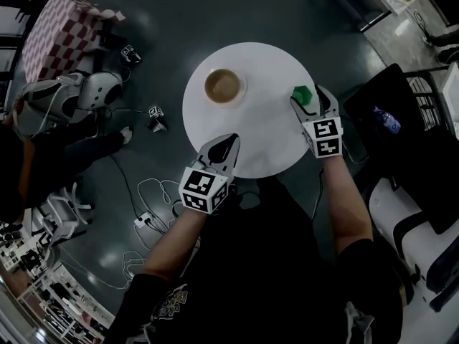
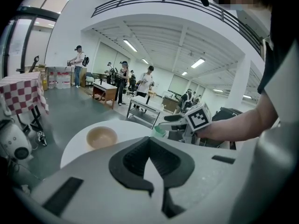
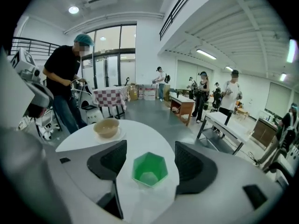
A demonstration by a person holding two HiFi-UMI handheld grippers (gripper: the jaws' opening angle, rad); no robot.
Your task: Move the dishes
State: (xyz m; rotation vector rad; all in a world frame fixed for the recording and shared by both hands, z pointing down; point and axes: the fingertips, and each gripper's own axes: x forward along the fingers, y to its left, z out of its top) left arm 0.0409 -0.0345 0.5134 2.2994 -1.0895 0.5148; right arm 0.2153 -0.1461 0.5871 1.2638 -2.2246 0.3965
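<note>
Dishes first: we see a green cup (image 3: pixel 149 169) near the right edge of the round white table (image 1: pixel 265 149), and a tan bowl (image 1: pixel 223 85) on the far left part of the top, well apart from the cup. The bowl seems to sit on a pale plate, though white on white makes that hard to be sure of.

Our right gripper (image 1: pixel 308 100) has its jaws spread wide, one on each side of the cup. In the right gripper view the six-sided cup stands upright between the two dark pads, with bare table showing on both sides, so nothing is squeezing it yet. We judge this to be the lining-up before a grasp: the jaws straddle the cup so that closing would catch it across its flat sides.

Our left gripper (image 1: pixel 226 145) hangs over the near edge of the table with its jaw tips pressed together and nothing between them (only tabletop shows through the gap lower down). We take it to be waiting there, clear of the right arm, pointing roughly toward the bowl.

The next move, we think, calls for a level, gentle squeeze, since a light cup near the rim could skid off.
</note>
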